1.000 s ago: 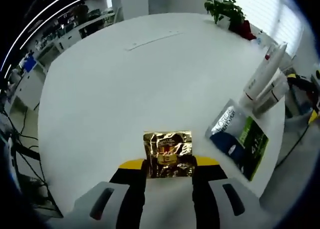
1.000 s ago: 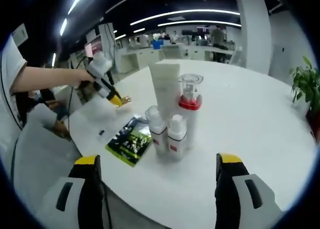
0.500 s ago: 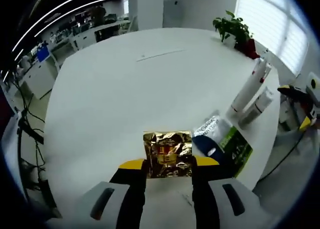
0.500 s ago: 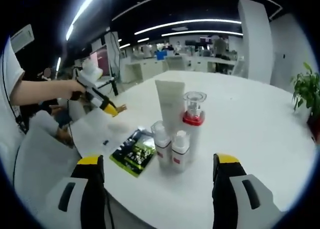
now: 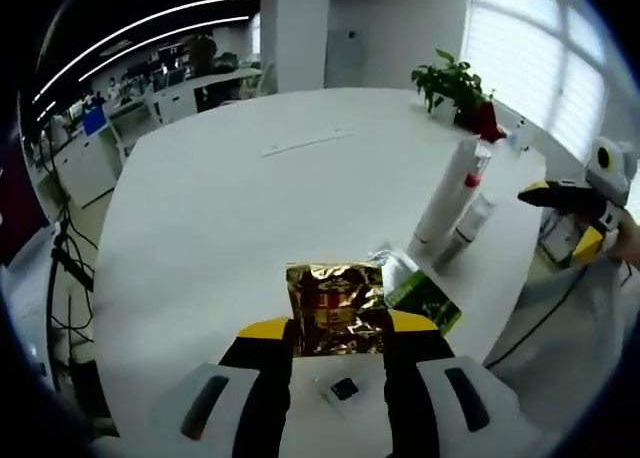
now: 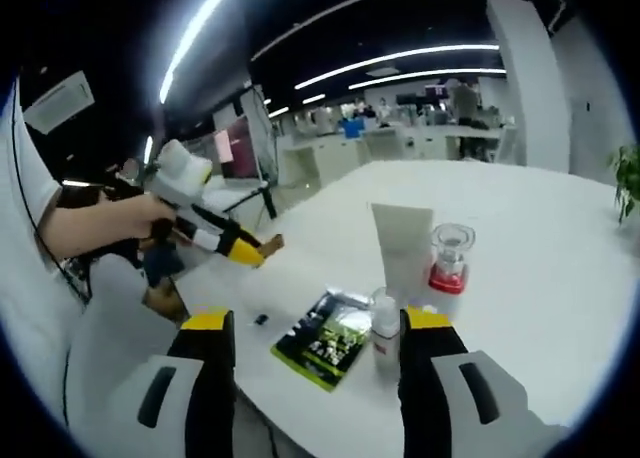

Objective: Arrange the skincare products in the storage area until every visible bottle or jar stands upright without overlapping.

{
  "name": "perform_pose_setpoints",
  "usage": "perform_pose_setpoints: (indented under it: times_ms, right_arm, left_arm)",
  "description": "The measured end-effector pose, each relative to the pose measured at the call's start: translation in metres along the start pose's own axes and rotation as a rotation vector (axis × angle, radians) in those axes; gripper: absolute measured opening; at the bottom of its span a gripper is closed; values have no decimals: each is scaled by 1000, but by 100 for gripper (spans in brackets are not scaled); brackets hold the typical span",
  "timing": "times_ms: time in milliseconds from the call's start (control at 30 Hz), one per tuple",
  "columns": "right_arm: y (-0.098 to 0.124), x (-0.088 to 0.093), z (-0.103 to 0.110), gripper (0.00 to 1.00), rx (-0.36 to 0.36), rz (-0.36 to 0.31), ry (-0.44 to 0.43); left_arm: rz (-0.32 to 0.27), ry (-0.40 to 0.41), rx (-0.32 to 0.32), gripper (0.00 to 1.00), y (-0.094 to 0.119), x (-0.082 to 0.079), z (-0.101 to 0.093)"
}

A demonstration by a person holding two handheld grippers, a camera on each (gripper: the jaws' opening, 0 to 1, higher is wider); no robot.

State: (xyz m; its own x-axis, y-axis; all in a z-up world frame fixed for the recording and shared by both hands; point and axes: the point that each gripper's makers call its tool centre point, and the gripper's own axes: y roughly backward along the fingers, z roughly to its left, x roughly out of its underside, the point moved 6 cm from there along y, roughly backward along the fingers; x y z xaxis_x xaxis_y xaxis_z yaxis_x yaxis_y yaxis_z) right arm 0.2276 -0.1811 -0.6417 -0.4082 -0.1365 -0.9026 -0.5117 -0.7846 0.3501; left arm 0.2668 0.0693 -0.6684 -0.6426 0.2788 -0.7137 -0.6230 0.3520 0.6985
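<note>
My left gripper [image 5: 338,330] is shut on a crinkled gold foil sachet [image 5: 335,306] and holds it in the air above the white round table [image 5: 230,208]. From the right gripper view, the left gripper [image 6: 222,241] is at the left in a person's hand, the gold sachet [image 6: 268,244] at its tip. A tall white tube [image 6: 403,248], a clear-capped bottle with a red collar [image 6: 449,263] and a small white bottle [image 6: 383,326] stand upright close together. My right gripper [image 6: 318,328] is open, held back from them off the table's edge.
A green and blue flat packet [image 6: 330,338] lies on the table beside the bottles, with a tiny dark item [image 6: 260,319] near it. A potted plant [image 5: 455,83] stands at the far rim. Desks and office furniture lie beyond.
The left gripper has risen and drawn back with the gold sachet. The right gripper has backed away from the bottles, and its jaws stand a little closer together.
</note>
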Motion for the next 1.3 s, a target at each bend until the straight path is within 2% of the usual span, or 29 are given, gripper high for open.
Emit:
perform_pose_setpoints:
  times_ms: [200,267,367,567,933,1133,1233,1300]
  right_arm:
    - [-25,-11,20,49,-111,-35,-104]
    - [-32,-14,24,45,-137,-47,-137]
    - [-44,-17,29,40,-172,-48,-189]
    - [-61,-13,37,35,-193,-17,-239]
    - [-69,-7,45,24,-218,18,-275]
    - [-73,-5,47,19,-232,31,-290]
    - [-74,-5,50,14,-247,29,-316]
    - [-75,-5,52,4,-257,31,-318]
  left_arm:
    - [-31,-16,4,40,18,3,-34]
    - [-36,-19,6,40,20,4,-36]
    - [-58,-8,24,40,28,4,-50]
    - [-89,-27,25,40,39,1,-67]
    - [-109,-46,4,39,48,4,-74]
    - [-121,-45,7,39,51,2,-85]
    - [-122,-43,15,39,51,4,-86]
    - [-123,-39,19,39,51,4,-87]
